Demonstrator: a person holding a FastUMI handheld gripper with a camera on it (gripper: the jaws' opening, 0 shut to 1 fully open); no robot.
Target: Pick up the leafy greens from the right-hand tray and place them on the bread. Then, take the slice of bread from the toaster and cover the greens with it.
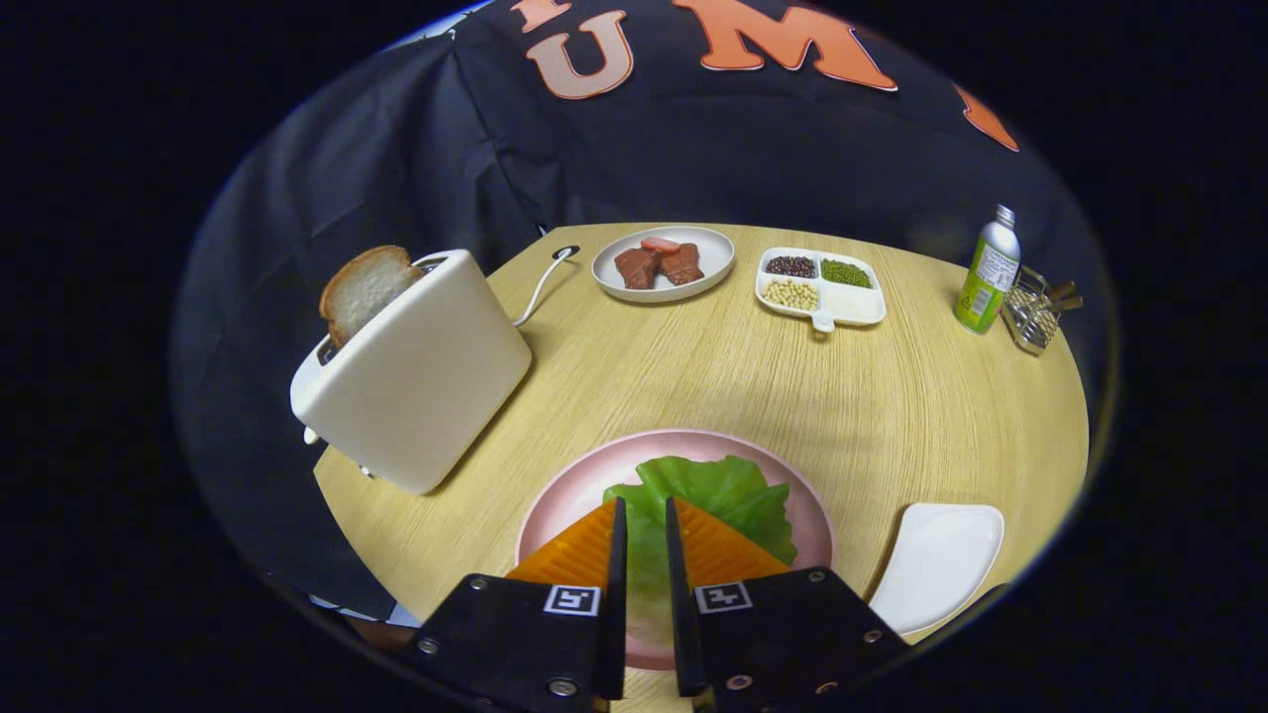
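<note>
The leafy greens (728, 490) lie spread over the pink plate (580, 475), and whatever is beneath them is hidden. My gripper (644, 502) is low over the plate's near side. Its fingers stand nearly together, with a narrow gap in which the near edge of the greens shows, and they appear to pinch it. A slice of bread (362, 287) sticks up out of the slot of the white toaster (426, 366), which stands to the left beyond the plate. The white right-hand tray (941, 564) lies bare just right of the fingers.
At the far side of the round wooden table (792, 386) sit a plate of meat pieces (664, 262) and a divided dish of beans (820, 285). A green bottle (988, 272) and a wire holder (1035, 307) stand at the far right. The toaster's cord (540, 287) runs to the table's back edge.
</note>
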